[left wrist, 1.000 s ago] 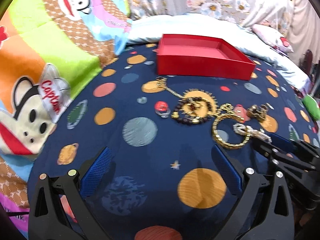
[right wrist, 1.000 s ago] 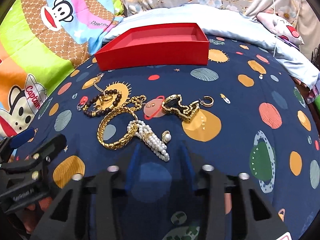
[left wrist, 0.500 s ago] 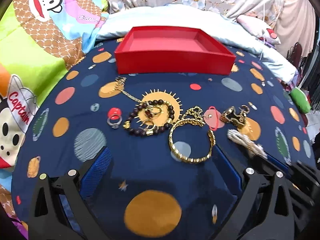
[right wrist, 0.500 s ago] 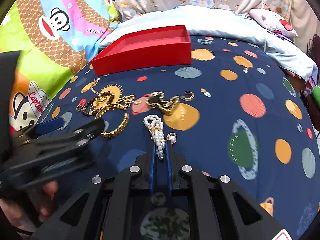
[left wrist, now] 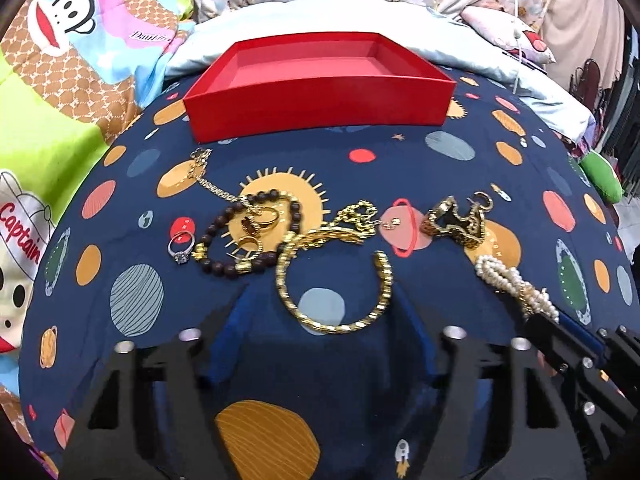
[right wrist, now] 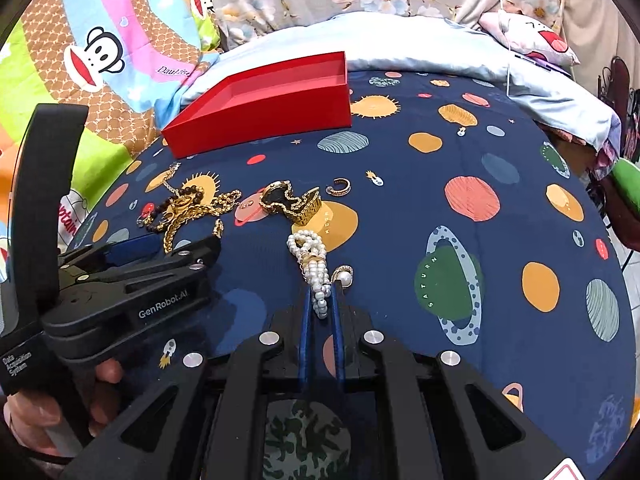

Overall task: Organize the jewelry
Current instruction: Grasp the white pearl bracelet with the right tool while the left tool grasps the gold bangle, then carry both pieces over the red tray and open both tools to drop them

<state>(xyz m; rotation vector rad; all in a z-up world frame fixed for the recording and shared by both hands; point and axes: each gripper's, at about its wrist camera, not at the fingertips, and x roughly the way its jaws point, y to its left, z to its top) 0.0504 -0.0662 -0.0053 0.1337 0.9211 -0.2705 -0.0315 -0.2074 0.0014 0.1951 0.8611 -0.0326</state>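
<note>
The pearl bracelet (right wrist: 310, 264) lies mid-frame, its near end pinched in the right gripper (right wrist: 320, 312). At lower centre the left gripper (left wrist: 320, 320), jaws closing, straddles the gold bangle (left wrist: 332, 292) untouched. The red box (left wrist: 320, 92) sits above; bare planet-print bedspread (right wrist: 500, 240) spreads right.

On the bed (left wrist: 132, 292), the box (left wrist: 320, 100) sits behind my jewelry: ring (left wrist: 181, 245) at left, beaded bracelet (left wrist: 244, 236) beside it, bangle (left wrist: 336, 292) in front, pearl strand (right wrist: 314, 268) to the right, watch (right wrist: 294, 202) behind the pearls.
</note>
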